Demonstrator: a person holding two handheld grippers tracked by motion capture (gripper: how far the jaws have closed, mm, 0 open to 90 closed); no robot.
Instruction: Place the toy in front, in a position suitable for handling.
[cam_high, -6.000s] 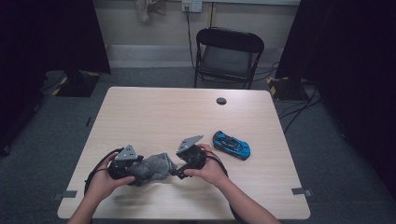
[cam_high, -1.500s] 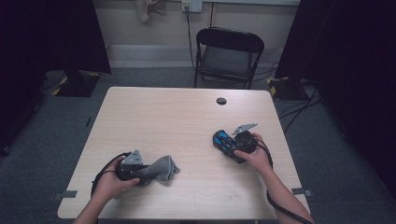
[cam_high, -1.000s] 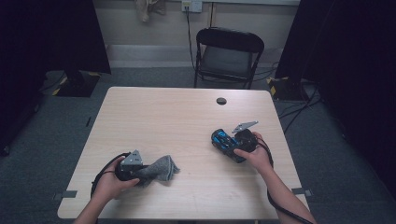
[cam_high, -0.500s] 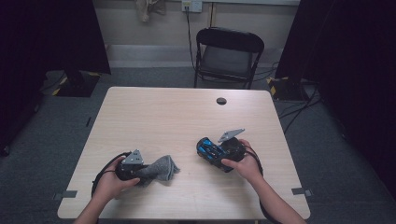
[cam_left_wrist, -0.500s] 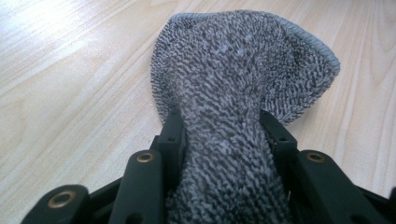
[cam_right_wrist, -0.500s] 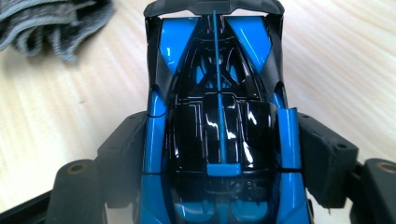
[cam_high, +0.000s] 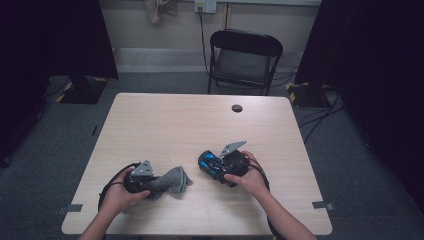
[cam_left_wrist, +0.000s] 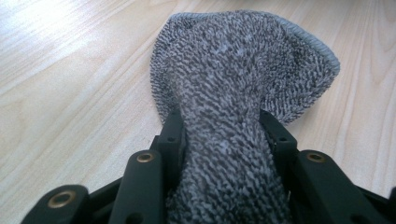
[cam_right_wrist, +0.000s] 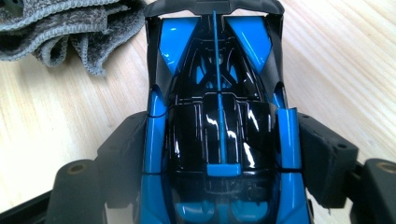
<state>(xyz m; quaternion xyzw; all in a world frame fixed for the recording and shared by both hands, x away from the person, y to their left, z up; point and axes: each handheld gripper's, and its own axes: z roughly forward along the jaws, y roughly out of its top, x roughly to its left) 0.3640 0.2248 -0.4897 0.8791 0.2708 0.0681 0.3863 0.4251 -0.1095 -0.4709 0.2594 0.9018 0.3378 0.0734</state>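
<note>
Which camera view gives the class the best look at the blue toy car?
The right gripper view: the toy car is seen close from above, with its blue and black bodywork sharp, clamped at its sides in the right claw. The high view shows it small and partly behind the hand. The left gripper view looks at the grey cloth.

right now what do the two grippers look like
Both grippers are black. The left gripper and right gripper each carry a grey three-cornered plate on top. A black cable loops from the left one. Up close the fingers are matt black with brass-coloured rivets. The forearms are bare.

Black tongs (cam_high: 212, 167), grey 3-cornered plates
</note>
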